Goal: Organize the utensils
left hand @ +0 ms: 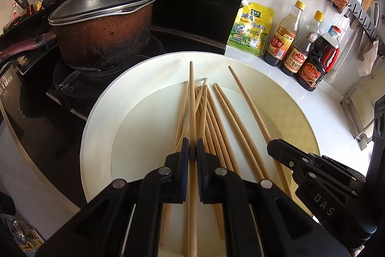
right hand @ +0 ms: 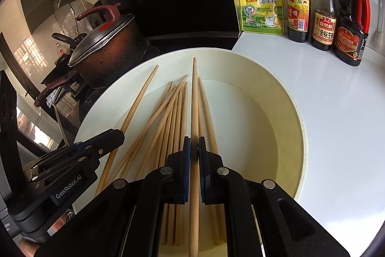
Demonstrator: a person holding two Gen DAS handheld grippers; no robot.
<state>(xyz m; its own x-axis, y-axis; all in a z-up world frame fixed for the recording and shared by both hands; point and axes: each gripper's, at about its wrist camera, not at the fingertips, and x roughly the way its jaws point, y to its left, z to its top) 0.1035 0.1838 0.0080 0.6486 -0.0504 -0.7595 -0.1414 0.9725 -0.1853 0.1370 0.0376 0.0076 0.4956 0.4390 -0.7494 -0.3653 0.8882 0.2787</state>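
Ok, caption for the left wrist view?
Left gripper shut on one chopstick above a white basin of loose chopsticks.

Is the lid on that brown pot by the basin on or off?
On. The metal lid sits closed over the brown pot on the stove, its rim resting on the pot's edge, red handle up.

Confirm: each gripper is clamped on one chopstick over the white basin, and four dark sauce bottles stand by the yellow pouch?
Not quite: three bottles, not four, stand beside the yellow pouch, as the right wrist view shows. The left gripper and right gripper each clamp one chopstick over the white basin.
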